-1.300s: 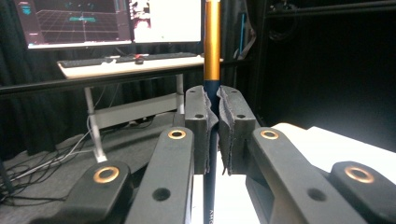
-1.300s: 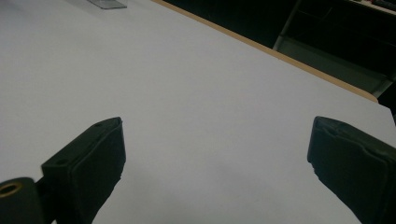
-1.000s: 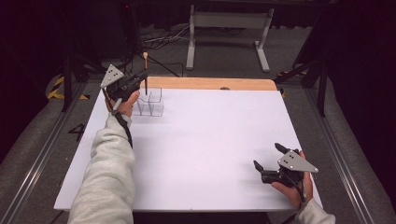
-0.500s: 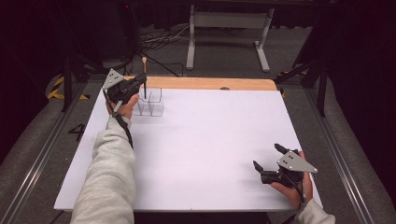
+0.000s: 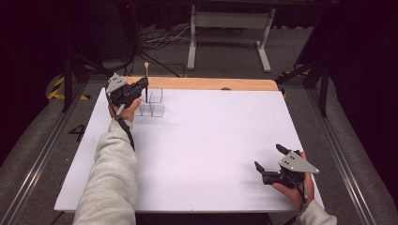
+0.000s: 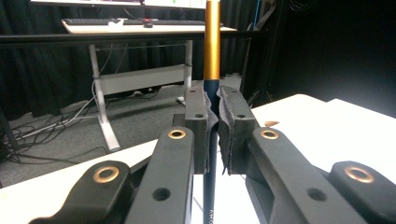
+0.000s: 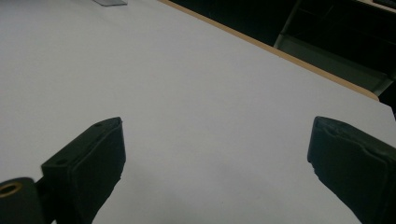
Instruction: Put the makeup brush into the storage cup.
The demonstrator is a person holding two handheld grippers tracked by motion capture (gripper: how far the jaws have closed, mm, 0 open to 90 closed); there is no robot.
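Observation:
A slim stick (image 5: 146, 70) with a gold upper part (image 6: 212, 42) and a dark blue lower shaft stands upright in my left gripper (image 5: 143, 86). That gripper's pads (image 6: 231, 122) are shut on the shaft. It is at the table's far left, and the stick's lower end hangs over or inside a clear box with compartments (image 5: 157, 102); I cannot tell if it touches. My right gripper (image 5: 266, 157) rests low near the front right edge. Its jaws are wide open (image 7: 217, 140) with bare table between them.
The white tabletop (image 5: 211, 136) has a wooden strip (image 5: 211, 83) along its far edge, with a small dark mark (image 5: 226, 88) on it. Beyond stand a white desk frame (image 5: 230, 28), floor cables and dark stands.
My left gripper has sunk a little with the stick, bringing its lower end down toward the clear box. The right gripper has stayed still.

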